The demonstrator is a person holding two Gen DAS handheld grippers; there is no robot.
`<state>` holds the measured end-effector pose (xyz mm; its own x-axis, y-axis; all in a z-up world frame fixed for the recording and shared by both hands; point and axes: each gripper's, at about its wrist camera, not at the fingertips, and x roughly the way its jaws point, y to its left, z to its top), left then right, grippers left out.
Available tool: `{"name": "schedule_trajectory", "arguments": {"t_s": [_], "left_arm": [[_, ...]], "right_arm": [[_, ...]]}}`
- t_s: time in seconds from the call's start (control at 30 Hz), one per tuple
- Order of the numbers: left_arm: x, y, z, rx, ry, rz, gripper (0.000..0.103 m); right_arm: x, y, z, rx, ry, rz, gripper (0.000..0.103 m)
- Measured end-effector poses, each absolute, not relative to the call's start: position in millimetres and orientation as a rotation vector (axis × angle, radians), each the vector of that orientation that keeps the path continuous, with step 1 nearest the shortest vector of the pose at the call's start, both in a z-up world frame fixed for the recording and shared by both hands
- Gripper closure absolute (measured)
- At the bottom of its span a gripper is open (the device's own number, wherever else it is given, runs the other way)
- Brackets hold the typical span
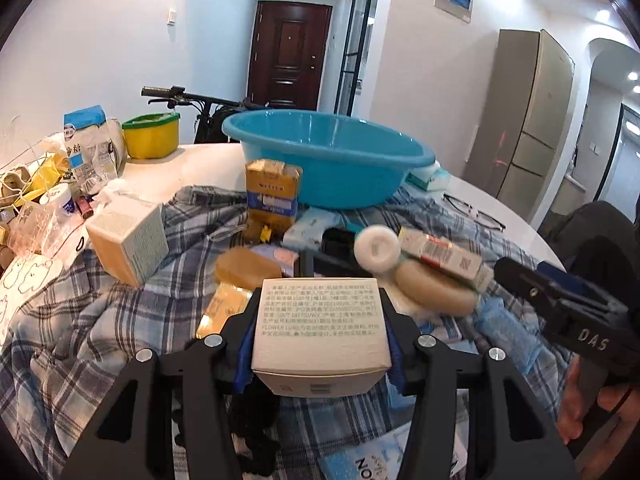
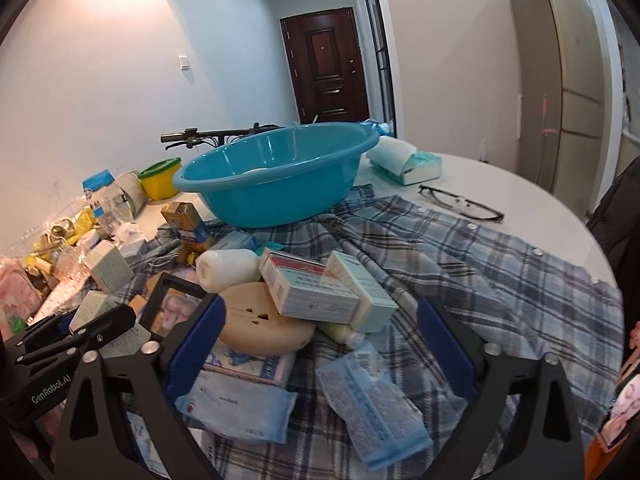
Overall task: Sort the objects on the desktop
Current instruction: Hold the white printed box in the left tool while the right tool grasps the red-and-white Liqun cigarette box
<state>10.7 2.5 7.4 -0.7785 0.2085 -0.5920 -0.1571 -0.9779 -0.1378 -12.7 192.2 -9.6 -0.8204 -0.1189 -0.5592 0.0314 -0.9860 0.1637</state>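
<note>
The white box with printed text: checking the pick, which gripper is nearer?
Left. The left gripper is shut on the white box; the right gripper hangs open beside it.

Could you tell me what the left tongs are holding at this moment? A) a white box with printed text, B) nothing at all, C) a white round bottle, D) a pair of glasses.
A: the left tongs are shut on the white box, its printed face up between the blue pads.
</note>
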Motion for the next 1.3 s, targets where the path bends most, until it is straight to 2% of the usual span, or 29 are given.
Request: {"name": "schedule_trajectory", "arguments": {"t_s": [0.07,0.27,0.6,0.63,0.73,1.3], "left_arm": [[8.8,3.3,10.6,-0.925,-0.11,2.805,0.049],[6.2,2.8,15.7,-0.867,-0.099,2.852,0.05],[0.2,-3.6,12.6,-0.885,-0.139,2.838,0.05],[0.7,-3.5,11.2,-0.887,-0.145,2.837,0.05],[-0.2,-4.1,8.5,-0.897,-0.164,2.832,0.05],[4.8,-11.3,5.4,-0.911,-0.182,2.828,0.049]], "right_arm": [[-16.4,191.2,-12.1,0.916,-0.239,-2.901,0.016],[-34.3,183.2,-24.1,0.983,-0.229,-2.866,0.02],[-62.9,196.2,-38.4,1.067,-0.388,-2.801,0.024],[-63.6,197.5,-38.6,1.064,-0.401,-2.798,0.025],[-65.4,195.5,-38.1,1.065,-0.379,-2.789,0.041],[-25.8,172.7,-25.0,1.011,-0.3,-2.665,0.042]]}}
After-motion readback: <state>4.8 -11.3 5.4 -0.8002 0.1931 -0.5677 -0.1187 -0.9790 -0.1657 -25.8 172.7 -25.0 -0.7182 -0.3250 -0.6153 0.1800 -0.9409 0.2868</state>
